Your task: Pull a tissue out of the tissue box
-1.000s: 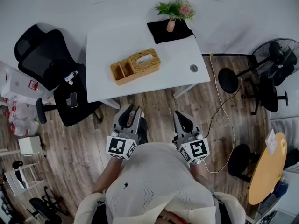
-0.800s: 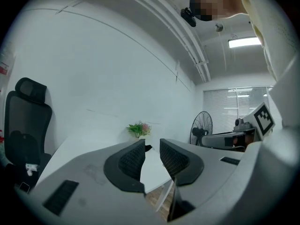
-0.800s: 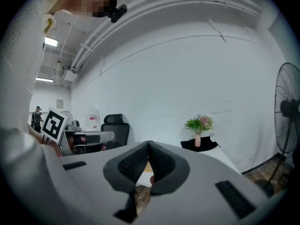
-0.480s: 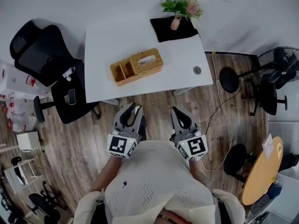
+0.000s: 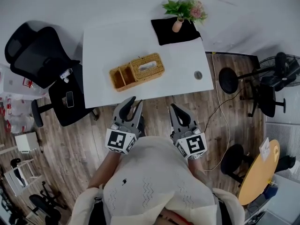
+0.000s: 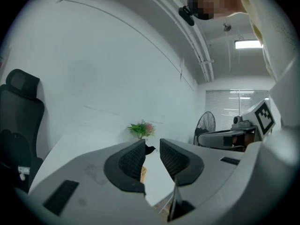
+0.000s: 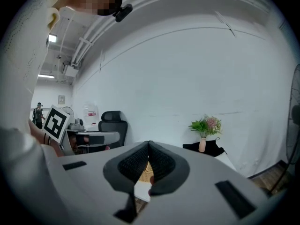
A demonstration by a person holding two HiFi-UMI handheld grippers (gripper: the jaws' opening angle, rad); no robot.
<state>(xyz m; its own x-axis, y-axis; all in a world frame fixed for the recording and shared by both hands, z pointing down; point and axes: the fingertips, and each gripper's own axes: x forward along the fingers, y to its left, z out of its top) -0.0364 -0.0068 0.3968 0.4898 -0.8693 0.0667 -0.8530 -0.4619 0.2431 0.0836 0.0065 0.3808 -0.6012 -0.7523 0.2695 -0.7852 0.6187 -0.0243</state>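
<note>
I hold both tools low at the centre of the head view, in front of my chest and over the wooden floor (image 5: pixel 154 107), short of the near edge of the white table (image 5: pixel 105 43). Neither touches anything: I am standing off the table and have to close in before I can work.

My left gripper (image 5: pixel 135 101) has its fingers a little apart with nothing between them; in its own view, the left gripper (image 6: pixel 152 145) shows only the tabletop through that narrow gap. My right gripper (image 5: pixel 173 108) has its fingers closed tip to tip on nothing, and in the right gripper view the right gripper (image 7: pixel 149 145) shows its pads meeting at the tips.

The tissue box (image 5: pixel 147 66) is a woven wicker one, lying above my grippers in the frame, near the table's front edge and joined to an open wicker compartment on its left. A bit of white tissue (image 5: pixel 146 63) shows in the top slot, so I judge it reachable from above. The plant (image 5: pixel 183 8) on its black cloth (image 5: pixel 174 33) stands well apart at the upper right, out of my way, and the office chair (image 5: pixel 40 55) sits at the left.

I judge the pull as not yet begun. The right fingers would have to part before pinching; the left could steady the light box.
</note>
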